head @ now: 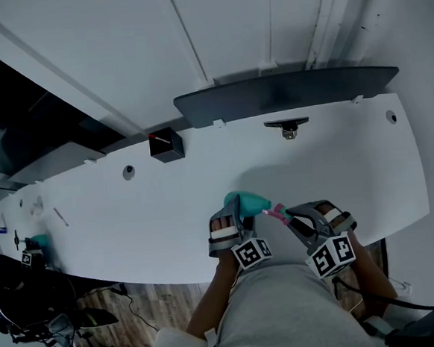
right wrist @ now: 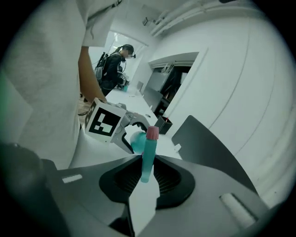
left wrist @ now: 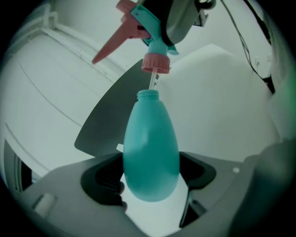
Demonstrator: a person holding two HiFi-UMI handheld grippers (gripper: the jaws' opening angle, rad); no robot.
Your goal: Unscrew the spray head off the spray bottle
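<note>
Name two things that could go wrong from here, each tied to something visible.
1. The spray head, held by the right gripper, is off the neck, yet its dip tube runs into the teal bottle: a sideways pull may bend it.
2. The left gripper holds the bottle's rounded, tapering body, so it may slip.

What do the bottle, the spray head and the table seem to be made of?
Bottle: probably plastic; opaque teal, smooth, with a soft sheen.
Spray head: moulded hard plastic by its look; teal body, pink trigger and collar, matte.
Table: white, smooth, matte top, perhaps laminate; the pictures leave it open.
</note>
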